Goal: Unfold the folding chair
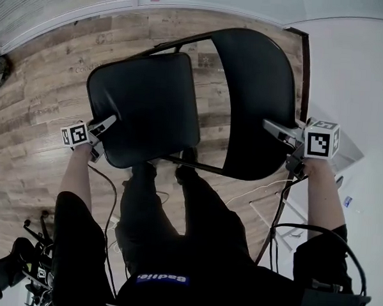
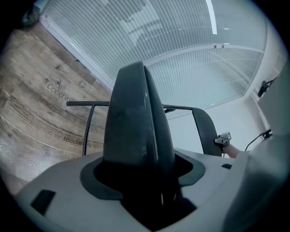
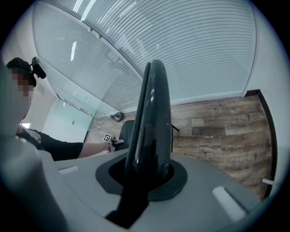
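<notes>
Two grippers hold one black folding chair (image 1: pixel 203 166), its seat and backrest swung apart so that a strip of the wood-plank floor (image 1: pixel 40 109) shows between them. The chair stands just ahead of the person's dark-trousered legs (image 1: pixel 195 213).

Between the jaws of the left gripper (image 1: pixel 106 137) sits the side edge of the padded seat (image 1: pixel 142 108). The jaws stand wide to take its thickness, one finger over the pad and one under it. In the left gripper view the seat rises edge-on straight out of the gap, with a seam running up its middle. The pads seem to bear on it, though the dark slot hides the contact itself. Beyond those jaws a thin frame tube (image 2: pixel 90 103) runs level, with slatted blinds (image 2: pixel 181 59) behind it.

The right gripper (image 1: pixel 277 137) has its jaws narrow, clamped on the side edge of the thin curved backrest (image 1: pixel 261 101). In the right gripper view that panel stands upright and edge-on, straight out of the gap. Past it, to the left of those jaws and well apart from them, the left gripper shows small at the seat.

Behind each pair of jaws, toward the hand, sits that gripper's marker cube: the left cube (image 1: pixel 75 135) and the right cube (image 1: pixel 321 138). Dark cables (image 1: pixel 281 211) hang below the right gripper, back toward the person.
</notes>
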The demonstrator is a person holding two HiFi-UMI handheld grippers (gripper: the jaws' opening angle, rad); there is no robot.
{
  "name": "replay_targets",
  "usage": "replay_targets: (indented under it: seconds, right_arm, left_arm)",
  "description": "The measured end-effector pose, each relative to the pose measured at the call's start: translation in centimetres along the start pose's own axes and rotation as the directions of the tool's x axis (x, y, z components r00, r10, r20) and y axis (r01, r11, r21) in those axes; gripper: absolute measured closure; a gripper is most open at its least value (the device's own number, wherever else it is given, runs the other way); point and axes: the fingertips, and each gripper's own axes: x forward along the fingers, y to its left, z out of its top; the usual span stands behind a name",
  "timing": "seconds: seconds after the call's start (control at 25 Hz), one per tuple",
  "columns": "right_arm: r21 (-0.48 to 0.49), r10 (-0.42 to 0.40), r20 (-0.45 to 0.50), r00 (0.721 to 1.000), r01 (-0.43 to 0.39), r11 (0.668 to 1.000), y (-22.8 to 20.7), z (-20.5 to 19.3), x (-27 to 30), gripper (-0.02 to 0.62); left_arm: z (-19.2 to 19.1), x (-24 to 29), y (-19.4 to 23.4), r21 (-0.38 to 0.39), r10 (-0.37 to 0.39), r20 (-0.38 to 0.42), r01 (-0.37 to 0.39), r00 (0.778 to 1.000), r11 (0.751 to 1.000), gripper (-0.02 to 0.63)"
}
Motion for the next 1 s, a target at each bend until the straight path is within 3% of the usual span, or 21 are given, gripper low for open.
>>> replay_targets:
  seconds: [0.84,1.0]
  right_arm:
    - [-0.048,-0.11,-0.019,0.994,0.109,0.993,7.8,-0.4,5.9,0.538]
    - [-0.047,-0.127,-0.019,0.992,0.126,0.991,7.9,-0.4,6.0,0.538]
  left_arm:
    - [0.0,-2.6,7.1,-0.04,-0.05,-0.003,0.05,0.999,0.998,0.281]
    - [0.8,-2.9,7.4,0.001,-0.048,0.026,0.048,0.999,0.999,0.279]
